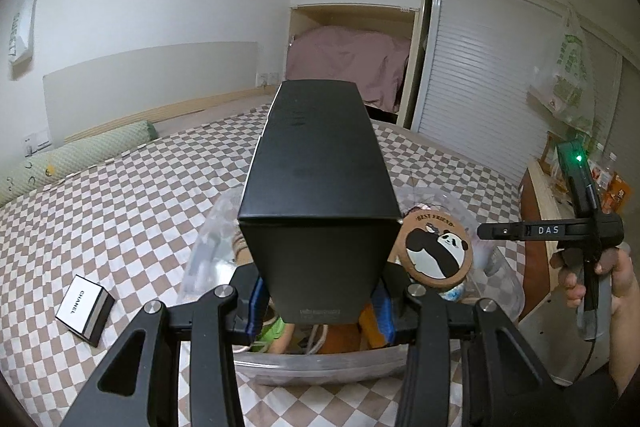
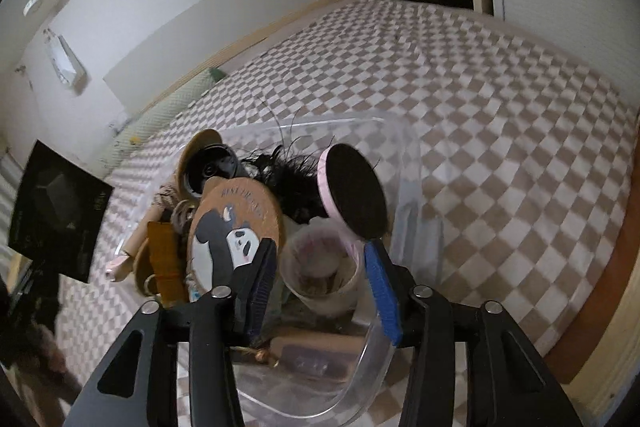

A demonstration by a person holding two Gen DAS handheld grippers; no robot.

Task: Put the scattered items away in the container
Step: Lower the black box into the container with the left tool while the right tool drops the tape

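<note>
Lowering the black box [image 1: 320, 187], clamped between the left gripper [image 1: 320, 301] pads above the clear container [image 1: 320, 367], should be done slowly into a gap beside the panda coaster [image 1: 438, 251]; the right gripper [image 2: 318, 287] jaws stand apart, holding nothing

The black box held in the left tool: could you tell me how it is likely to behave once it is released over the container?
The black box has crisp flat faces, so it is probably stiff cardboard. It is long and gripped at one end, so it may tip on release. The clear container already looks crowded, so it will probably rest tilted on the panda coaster.
</note>
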